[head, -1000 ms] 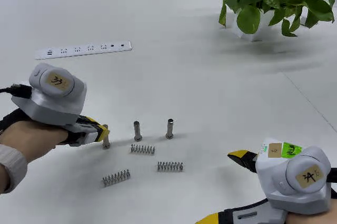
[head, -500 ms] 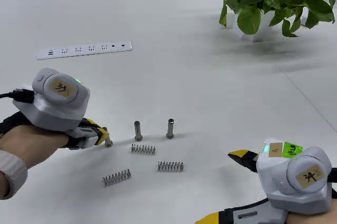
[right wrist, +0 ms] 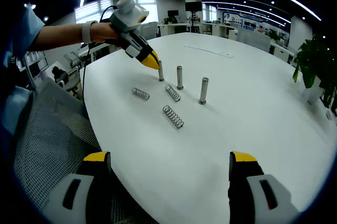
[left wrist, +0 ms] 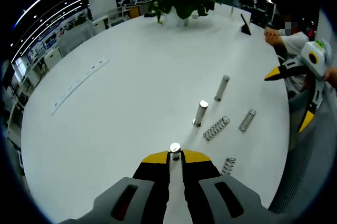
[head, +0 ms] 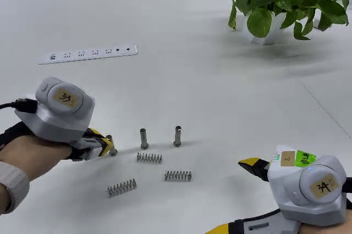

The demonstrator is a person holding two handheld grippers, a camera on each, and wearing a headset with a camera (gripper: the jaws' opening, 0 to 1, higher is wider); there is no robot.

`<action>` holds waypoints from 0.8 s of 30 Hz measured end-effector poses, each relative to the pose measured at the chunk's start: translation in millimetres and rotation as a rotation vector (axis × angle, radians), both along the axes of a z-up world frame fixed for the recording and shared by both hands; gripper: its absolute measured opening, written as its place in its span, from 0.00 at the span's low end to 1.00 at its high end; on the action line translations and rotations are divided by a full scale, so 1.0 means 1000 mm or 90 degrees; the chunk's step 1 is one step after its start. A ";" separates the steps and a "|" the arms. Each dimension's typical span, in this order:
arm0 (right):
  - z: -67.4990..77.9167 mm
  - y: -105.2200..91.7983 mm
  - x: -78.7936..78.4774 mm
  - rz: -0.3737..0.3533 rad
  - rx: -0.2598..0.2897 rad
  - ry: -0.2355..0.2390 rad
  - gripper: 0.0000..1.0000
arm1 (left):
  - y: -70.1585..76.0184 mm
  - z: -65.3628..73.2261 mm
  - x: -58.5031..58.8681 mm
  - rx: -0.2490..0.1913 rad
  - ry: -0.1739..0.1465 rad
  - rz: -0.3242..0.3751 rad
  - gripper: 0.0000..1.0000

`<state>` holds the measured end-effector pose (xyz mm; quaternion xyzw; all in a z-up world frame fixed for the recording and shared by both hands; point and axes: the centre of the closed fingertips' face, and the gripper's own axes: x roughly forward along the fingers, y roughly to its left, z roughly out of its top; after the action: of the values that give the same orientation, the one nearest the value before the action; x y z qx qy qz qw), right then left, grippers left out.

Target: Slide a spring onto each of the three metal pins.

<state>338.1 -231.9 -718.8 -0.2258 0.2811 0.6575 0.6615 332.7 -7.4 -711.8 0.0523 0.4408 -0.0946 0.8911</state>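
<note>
My left tool (left wrist: 175, 158) is pinching the nearest pin (left wrist: 175, 148), which stands upright between its tips. Two more pins (left wrist: 200, 112) stand ahead and to its right, with three springs (left wrist: 216, 128) lying beside them. My right tool (right wrist: 169, 156) is spread and empty.

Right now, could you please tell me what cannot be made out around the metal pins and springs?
Left gripper view: leftmost silver metal pin, shaft hidden between the shut jaws of the yellow-tipped left gripper.
Left gripper view: nearest coiled steel spring, partly covered by a jaw.
Head view: long white power strip, markings too small to read.
</note>
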 end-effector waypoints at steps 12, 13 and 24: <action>0.001 0.000 0.001 -0.001 0.001 -0.002 0.94 | 0.001 -0.004 -0.006 -0.014 -0.006 0.009 0.22; 0.001 0.000 0.001 -0.001 0.001 -0.002 0.94 | 0.001 -0.005 -0.007 -0.026 -0.007 0.017 0.24; 0.002 0.002 -0.001 0.007 0.001 -0.004 0.95 | -0.003 0.001 -0.021 -0.066 -0.072 0.025 0.61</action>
<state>337.1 -230.2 -717.2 -0.2285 0.2774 0.6608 0.6589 311.5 -10.7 -711.3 0.0024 0.3852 -0.0966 0.9178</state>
